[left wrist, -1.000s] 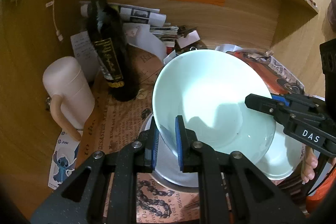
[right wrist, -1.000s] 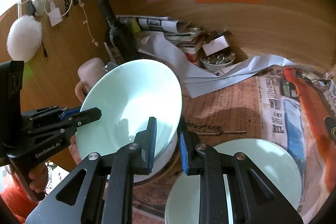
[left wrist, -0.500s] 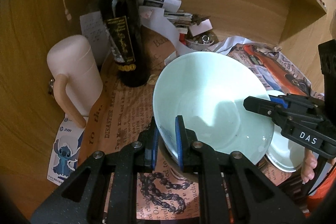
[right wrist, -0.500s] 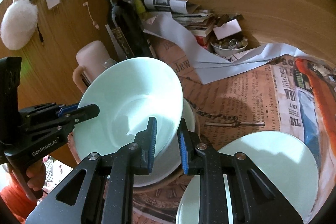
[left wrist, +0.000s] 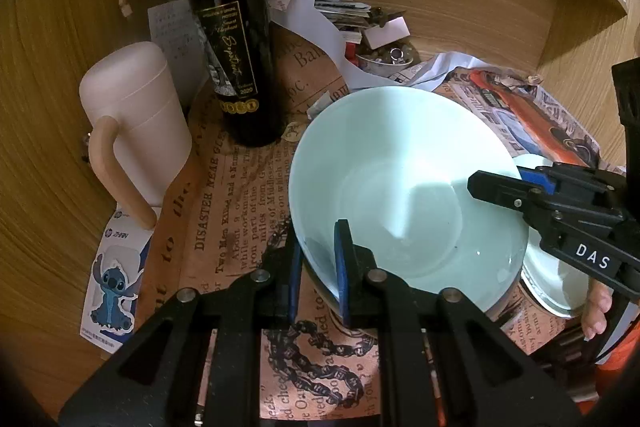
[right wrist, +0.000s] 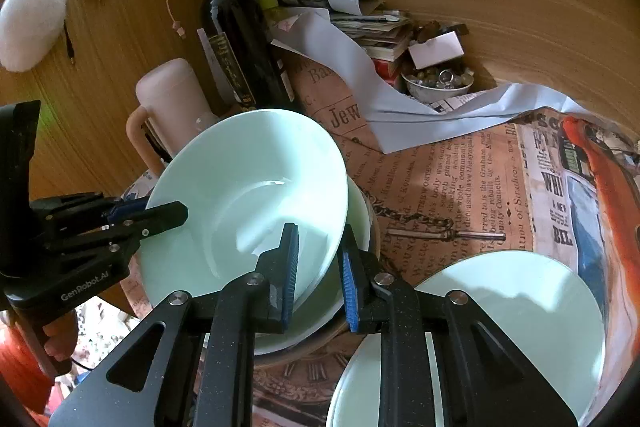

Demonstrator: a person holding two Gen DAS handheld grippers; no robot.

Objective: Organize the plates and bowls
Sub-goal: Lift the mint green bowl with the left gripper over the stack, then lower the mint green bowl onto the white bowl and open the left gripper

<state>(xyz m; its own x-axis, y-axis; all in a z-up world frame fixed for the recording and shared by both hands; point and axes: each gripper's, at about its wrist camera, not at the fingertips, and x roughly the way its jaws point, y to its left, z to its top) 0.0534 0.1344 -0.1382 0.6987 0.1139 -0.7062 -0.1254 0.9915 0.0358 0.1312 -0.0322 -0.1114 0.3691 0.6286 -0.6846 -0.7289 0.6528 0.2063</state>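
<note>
Newspapered desk (left wrist: 240, 211), tools (left wrist: 318, 267) gripping bowl (left wrist: 400, 179)

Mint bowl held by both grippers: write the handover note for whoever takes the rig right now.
Left gripper: shut on the mint bowl's rim.
Right gripper: shut on the opposite rim.
The bowl hangs tilted, directly above another bowl on the newspaper-covered desk. A mint plate lies to its right.
Done: bowl lifted and brought over the stack.
Left: lower it into the bowl below, level it, open both grippers. Mind the wine bottle and pink mug close behind.
</note>
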